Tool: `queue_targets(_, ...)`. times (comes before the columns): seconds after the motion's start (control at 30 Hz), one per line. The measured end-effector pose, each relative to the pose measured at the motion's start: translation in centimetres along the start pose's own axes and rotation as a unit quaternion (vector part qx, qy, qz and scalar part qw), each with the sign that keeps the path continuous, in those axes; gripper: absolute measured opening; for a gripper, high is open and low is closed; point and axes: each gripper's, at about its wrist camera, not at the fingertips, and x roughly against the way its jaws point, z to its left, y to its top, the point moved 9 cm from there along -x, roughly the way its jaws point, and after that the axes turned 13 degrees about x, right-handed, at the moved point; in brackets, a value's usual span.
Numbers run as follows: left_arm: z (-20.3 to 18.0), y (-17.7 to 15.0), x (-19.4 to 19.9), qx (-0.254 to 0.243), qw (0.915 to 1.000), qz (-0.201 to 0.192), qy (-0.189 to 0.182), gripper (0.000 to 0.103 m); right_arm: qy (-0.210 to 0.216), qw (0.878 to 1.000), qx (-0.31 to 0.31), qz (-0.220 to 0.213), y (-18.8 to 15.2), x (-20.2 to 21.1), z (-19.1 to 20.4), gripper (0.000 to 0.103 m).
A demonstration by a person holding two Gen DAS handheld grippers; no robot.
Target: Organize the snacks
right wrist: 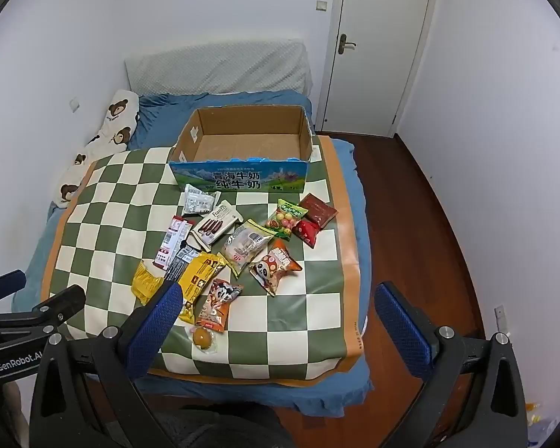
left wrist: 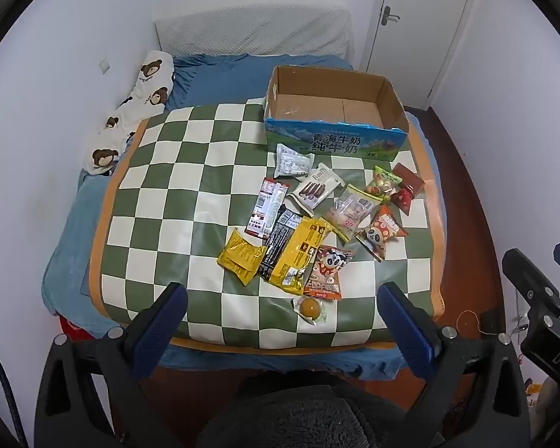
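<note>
Both my claws gape empty, left claw (left wrist: 282,313) and right claw (right wrist: 278,310) above the checkered green-and-white mat's (left wrist: 160,194) near edge. The crinkly snack packets (left wrist: 317,216) overlap at twelve o'clock, before the empty cardboard box (left wrist: 336,112). Pinching one may drag its neighbour or slip.

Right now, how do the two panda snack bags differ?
The near panda bag lies by the mat's front edge, overlapping the big yellow packet; the far panda bag sits further back, right. The near one shows a white top, the far one orange. Both are unopened, lying flat.
</note>
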Motion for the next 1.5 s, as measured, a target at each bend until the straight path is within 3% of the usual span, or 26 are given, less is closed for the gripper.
queue_targets(1.5, -0.6, -0.9, -0.3, 0.003, 1.0000, -0.002, -0.008, 0.103, 0.005, 1.000, 0.001, 0.003, -0.9, 1.1, 0.5, 0.103)
